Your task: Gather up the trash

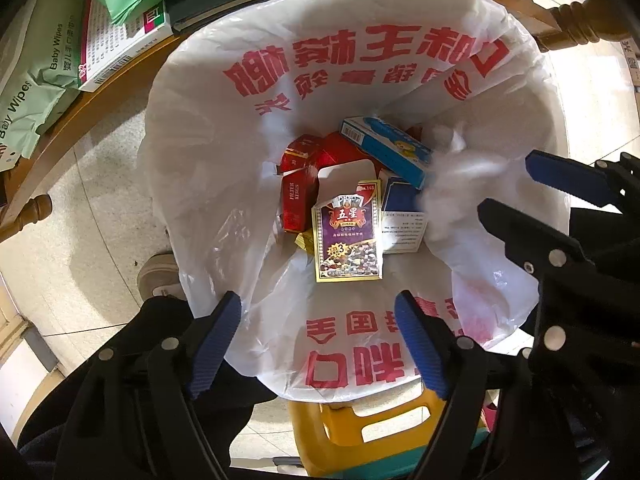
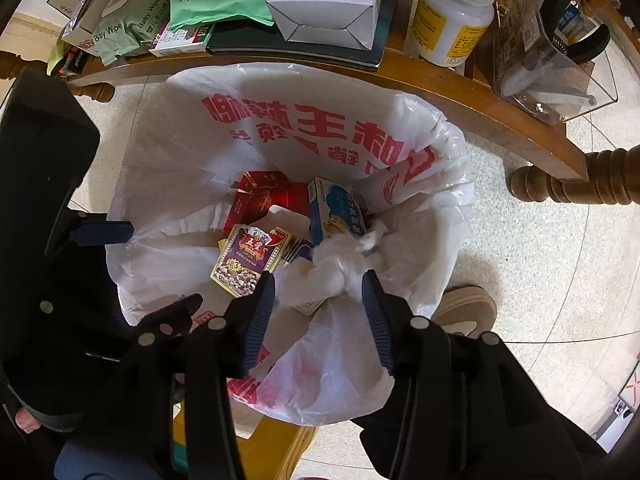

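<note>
A bin lined with a white plastic bag point(image 1: 360, 60) with red print holds trash: red cigarette packs point(image 1: 298, 196), a purple playing-card box point(image 1: 348, 236) and a blue box point(image 1: 386, 150). My left gripper point(image 1: 320, 340) is open and empty over the near rim. My right gripper point(image 2: 320, 300) hangs over the bin point(image 2: 304, 120) with its jaws apart. A crumpled white tissue wad point(image 2: 336, 264) is just beyond its fingertips, blurred in the left wrist view point(image 1: 452, 184). I cannot tell whether it touches the fingers. The right gripper also shows in the left wrist view point(image 1: 508, 188).
A wooden table point(image 2: 460, 88) stands behind the bin with baby wipes point(image 2: 120, 28), a white carton point(image 2: 332, 0), a white bottle point(image 2: 452, 16) and a clear holder point(image 2: 552, 76). A table leg point(image 2: 572, 184) is at the right. A yellow stool point(image 1: 360, 428) and a shoe point(image 2: 464, 308) are near.
</note>
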